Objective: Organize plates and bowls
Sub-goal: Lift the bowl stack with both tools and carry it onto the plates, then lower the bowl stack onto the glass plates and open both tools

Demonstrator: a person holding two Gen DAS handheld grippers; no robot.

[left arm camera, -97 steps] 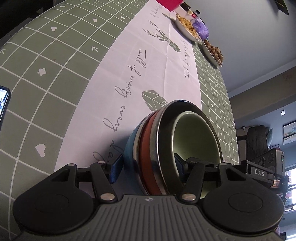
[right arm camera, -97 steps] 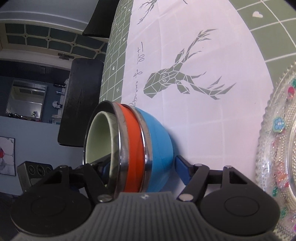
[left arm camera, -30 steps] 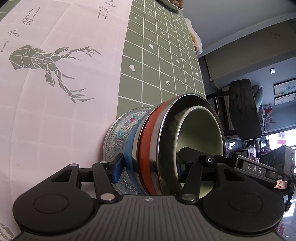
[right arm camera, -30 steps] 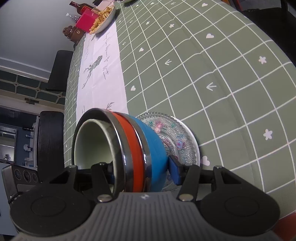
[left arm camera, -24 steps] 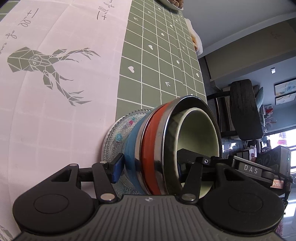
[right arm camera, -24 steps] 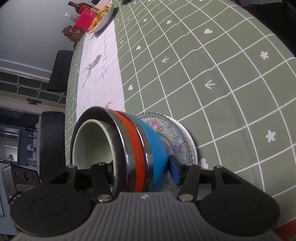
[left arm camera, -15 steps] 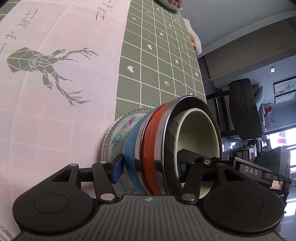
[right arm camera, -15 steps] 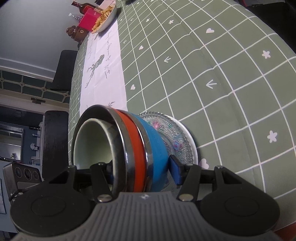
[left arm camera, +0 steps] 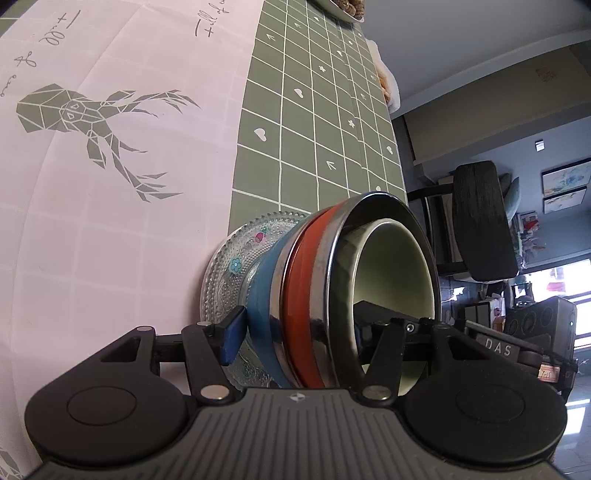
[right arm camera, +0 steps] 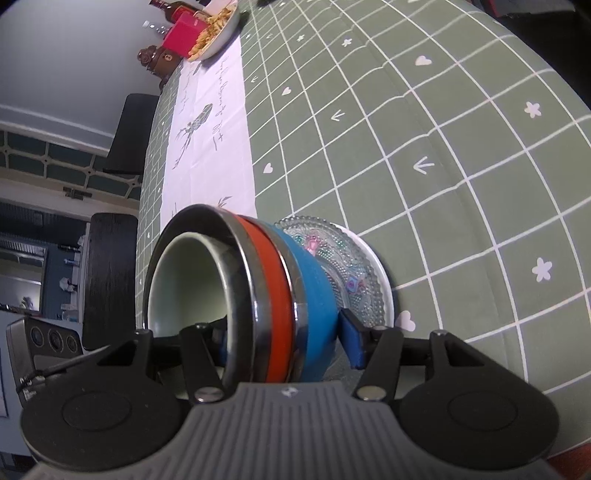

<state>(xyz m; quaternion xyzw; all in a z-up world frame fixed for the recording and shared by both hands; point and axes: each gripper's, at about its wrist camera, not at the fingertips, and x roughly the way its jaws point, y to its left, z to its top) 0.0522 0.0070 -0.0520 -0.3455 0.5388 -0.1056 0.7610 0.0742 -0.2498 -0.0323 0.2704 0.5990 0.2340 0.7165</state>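
Note:
A nested bowl stack (left arm camera: 306, 295) (right arm camera: 273, 295), blue outside, then an orange bowl with a steel rim, then a pale green one inside, rests on a beaded glass plate (left arm camera: 229, 266) (right arm camera: 354, 266) with a white rim under it. The plate lies on the green checked tablecloth (right arm camera: 461, 166). My left gripper (left arm camera: 299, 332) straddles the stack's wall, its blue pad against the blue bowl and its other finger inside the green bowl. From the opposite side my right gripper (right arm camera: 286, 341) straddles the wall the same way. Both are shut on the stack.
A white runner with a deer print (left arm camera: 92, 129) lies beside the plate. Dishes of food (right arm camera: 214, 33) (left arm camera: 343, 7), a pink box (right arm camera: 184, 40) and bottles stand at the table's far end. Black chairs (left arm camera: 480, 221) (right arm camera: 110, 277) stand past the table edge.
Three seconds ago the stack was over the white runner, away from the glass plate; now it sits on the plate. Over the last second nothing has visibly moved.

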